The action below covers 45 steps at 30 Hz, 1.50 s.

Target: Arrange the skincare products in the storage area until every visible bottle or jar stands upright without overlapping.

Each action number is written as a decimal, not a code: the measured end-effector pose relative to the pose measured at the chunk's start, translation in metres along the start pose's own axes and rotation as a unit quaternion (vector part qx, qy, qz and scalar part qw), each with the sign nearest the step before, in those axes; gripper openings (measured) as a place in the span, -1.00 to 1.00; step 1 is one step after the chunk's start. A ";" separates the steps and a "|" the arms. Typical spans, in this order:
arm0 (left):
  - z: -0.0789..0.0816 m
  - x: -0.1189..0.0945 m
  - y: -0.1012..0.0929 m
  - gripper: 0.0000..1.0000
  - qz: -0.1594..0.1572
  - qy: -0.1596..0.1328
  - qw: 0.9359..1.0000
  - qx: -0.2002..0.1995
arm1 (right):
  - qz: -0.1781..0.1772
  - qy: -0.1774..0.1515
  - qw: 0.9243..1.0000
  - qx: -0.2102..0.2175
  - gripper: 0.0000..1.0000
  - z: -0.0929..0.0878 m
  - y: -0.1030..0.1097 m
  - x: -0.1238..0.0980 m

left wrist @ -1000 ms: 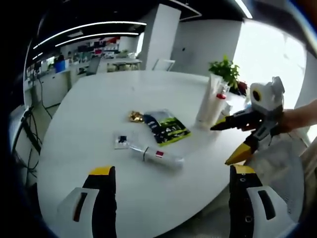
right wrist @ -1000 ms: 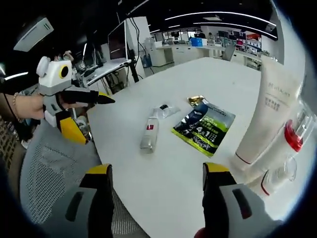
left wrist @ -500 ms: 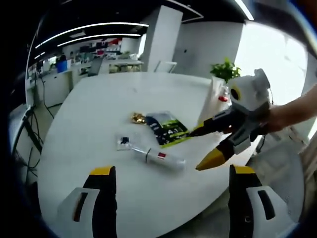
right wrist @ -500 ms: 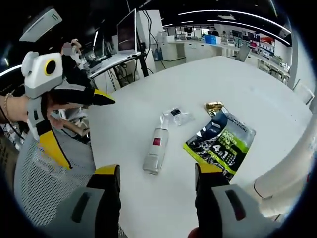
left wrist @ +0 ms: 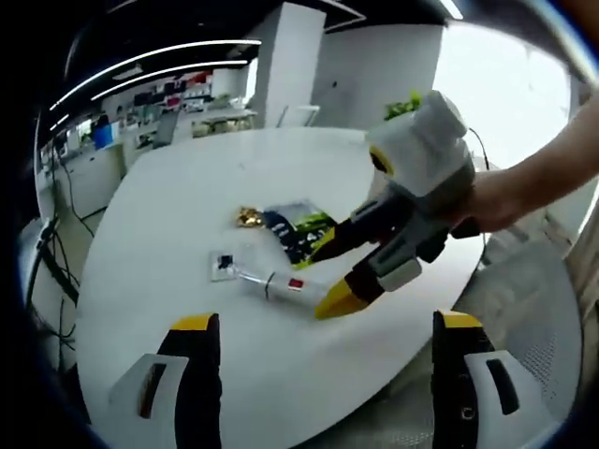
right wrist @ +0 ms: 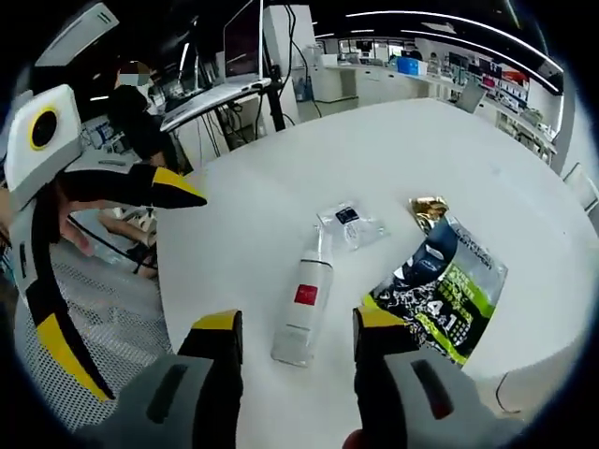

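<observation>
Closer now, the right hand-held gripper (right wrist: 288, 327) hangs over the lying bottle (right wrist: 304, 309), jaws apart. Left hand-held gripper (left wrist: 323, 323) is apart too; a green pouch (right wrist: 442, 299) lies at the bottle's 3 o'clock on the white table (right wrist: 262, 206), office desks beyond.

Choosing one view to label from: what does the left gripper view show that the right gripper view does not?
Left gripper view: the right gripper, open, held by a hand close to the lying bottle, and a potted plant beyond the table. Right gripper view: the left gripper, open, off the table's edge, and a monitor on a desk behind. Both: the white table, the bottle on its side, the clear sachet by its cap, the green pouch and the gold packet.
</observation>
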<state>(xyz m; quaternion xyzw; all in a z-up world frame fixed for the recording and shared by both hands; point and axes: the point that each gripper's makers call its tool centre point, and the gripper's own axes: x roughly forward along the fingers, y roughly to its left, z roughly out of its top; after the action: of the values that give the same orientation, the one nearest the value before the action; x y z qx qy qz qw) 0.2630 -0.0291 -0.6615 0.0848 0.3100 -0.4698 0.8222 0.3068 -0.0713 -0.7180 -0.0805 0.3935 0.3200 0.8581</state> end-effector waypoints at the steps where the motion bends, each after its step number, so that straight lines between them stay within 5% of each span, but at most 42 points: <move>1: 0.000 0.000 0.000 0.84 0.000 0.001 1.000 -0.001 | 0.001 0.003 1.000 0.000 -0.06 -0.001 0.000 0.002; 27: -0.002 0.000 0.007 0.82 0.014 0.004 1.000 -0.009 | -0.026 0.047 0.998 -0.033 -0.56 -0.010 -0.015 0.031; 35: -0.004 0.000 0.007 0.81 0.013 0.010 1.000 -0.006 | -0.026 0.047 0.997 -0.063 -0.57 -0.010 -0.015 0.030; 45: -0.004 0.000 0.007 0.81 0.013 0.012 1.000 -0.009 | -0.023 0.042 0.998 -0.047 -0.58 -0.010 -0.016 0.029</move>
<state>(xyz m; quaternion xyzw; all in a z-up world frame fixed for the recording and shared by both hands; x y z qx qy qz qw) 0.2670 -0.0234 -0.6662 0.0866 0.3227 -0.4554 0.8252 0.3241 -0.0738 -0.7479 -0.1433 0.4116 0.3149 0.8431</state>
